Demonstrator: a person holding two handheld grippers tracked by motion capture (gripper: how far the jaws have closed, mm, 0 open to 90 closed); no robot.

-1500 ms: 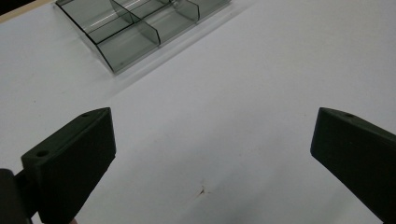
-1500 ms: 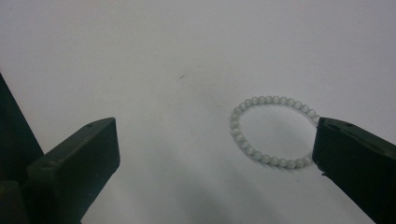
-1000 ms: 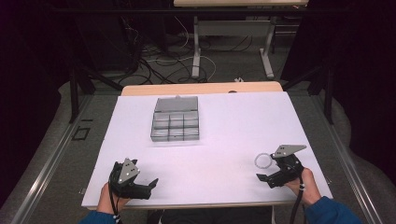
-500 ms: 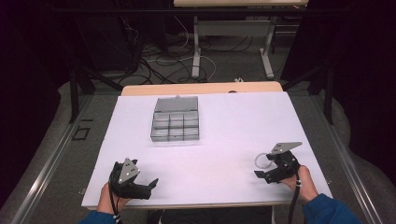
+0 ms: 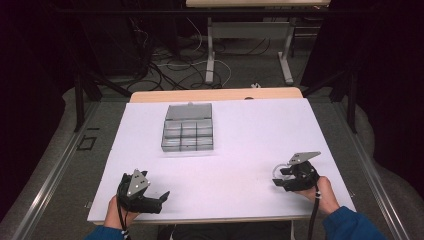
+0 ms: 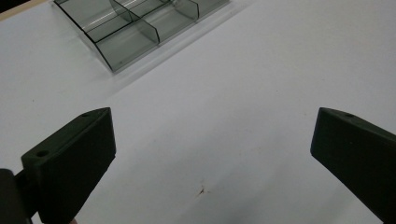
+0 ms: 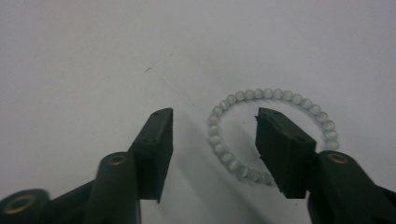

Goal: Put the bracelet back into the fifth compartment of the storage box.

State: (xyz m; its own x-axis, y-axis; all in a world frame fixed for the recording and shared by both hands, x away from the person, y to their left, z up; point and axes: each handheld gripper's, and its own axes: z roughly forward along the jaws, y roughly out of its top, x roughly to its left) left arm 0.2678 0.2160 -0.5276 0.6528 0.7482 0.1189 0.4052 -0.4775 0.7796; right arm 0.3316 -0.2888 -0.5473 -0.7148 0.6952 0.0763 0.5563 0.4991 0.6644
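The bracelet (image 7: 273,135), a ring of pale beads, lies flat on the near right of the white table (image 5: 250,140). The right gripper (image 7: 212,135) has just been closing, one jaw inside the ring and one outside, its near-left arc between them, not yet pinched. It looks light, limp and rolly; nip across the strand. The left gripper (image 6: 212,154) stands open, empty, near left

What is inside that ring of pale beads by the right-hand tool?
One black finger of the right gripper stands inside the bead bracelet, over bare white table. The finger covers the ring's near stretch and whatever lies beneath.
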